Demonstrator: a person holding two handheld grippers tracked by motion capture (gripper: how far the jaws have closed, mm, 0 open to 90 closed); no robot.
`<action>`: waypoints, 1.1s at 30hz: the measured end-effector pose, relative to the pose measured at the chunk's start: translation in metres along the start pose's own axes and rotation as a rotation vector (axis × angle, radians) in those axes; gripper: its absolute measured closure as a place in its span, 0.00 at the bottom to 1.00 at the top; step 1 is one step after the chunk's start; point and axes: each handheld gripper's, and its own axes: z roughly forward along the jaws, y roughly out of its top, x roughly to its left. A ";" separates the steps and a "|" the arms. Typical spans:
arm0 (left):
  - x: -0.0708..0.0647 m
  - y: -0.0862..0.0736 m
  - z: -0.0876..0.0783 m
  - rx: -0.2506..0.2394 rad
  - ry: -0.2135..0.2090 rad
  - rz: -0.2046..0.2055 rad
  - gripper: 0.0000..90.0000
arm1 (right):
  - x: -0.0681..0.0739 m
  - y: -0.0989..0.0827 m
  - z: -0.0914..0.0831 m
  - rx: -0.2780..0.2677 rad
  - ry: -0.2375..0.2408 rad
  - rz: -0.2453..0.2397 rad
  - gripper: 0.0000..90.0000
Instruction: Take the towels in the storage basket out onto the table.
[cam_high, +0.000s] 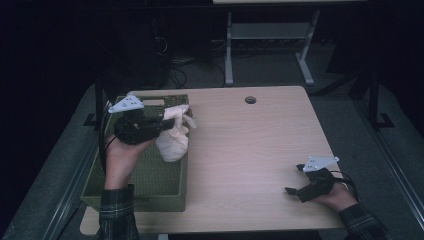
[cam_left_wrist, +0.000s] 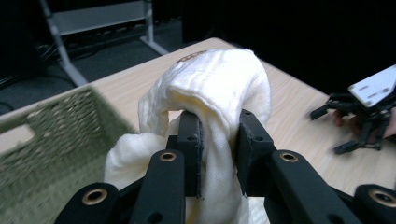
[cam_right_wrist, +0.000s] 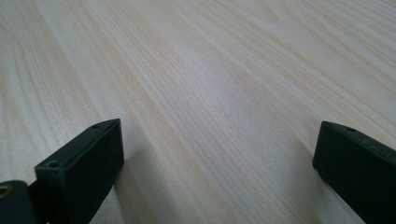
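A cream cloth (cam_high: 174, 137) hangs from my left gripper (cam_high: 172, 120), lifted over the right rim of the green woven basket (cam_high: 150, 185) at the table's left. In the left gripper view the cloth (cam_left_wrist: 219, 88) drapes over both jaws of the left gripper (cam_left_wrist: 218, 135), which is shut on a fold of it. My right gripper (cam_high: 295, 179) rests low at the table's right front, held by a hand. Seen from its own camera, the right gripper (cam_right_wrist: 219, 154) is open, with bare wood between the jaws. That same right gripper (cam_left_wrist: 362, 116) appears far right in the left gripper view.
The light wooden table (cam_high: 250, 150) has a round cable hole (cam_high: 250, 100) near its far edge. Beyond it stands another table's white frame (cam_high: 270, 45) on a dark floor with cables. The basket's woven wall (cam_left_wrist: 51, 126) lies left of the left gripper.
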 end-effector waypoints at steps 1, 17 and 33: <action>-0.003 0.003 0.001 -0.002 -0.008 0.008 0.82 | 0.000 0.000 0.000 0.000 0.000 0.000 0.02; -0.048 0.034 0.046 -0.022 -0.128 0.068 0.82 | 0.000 0.000 0.000 0.000 0.000 0.000 0.02; -0.087 0.024 0.110 0.011 -0.193 0.070 0.82 | 0.000 0.000 0.000 0.000 0.002 0.004 0.02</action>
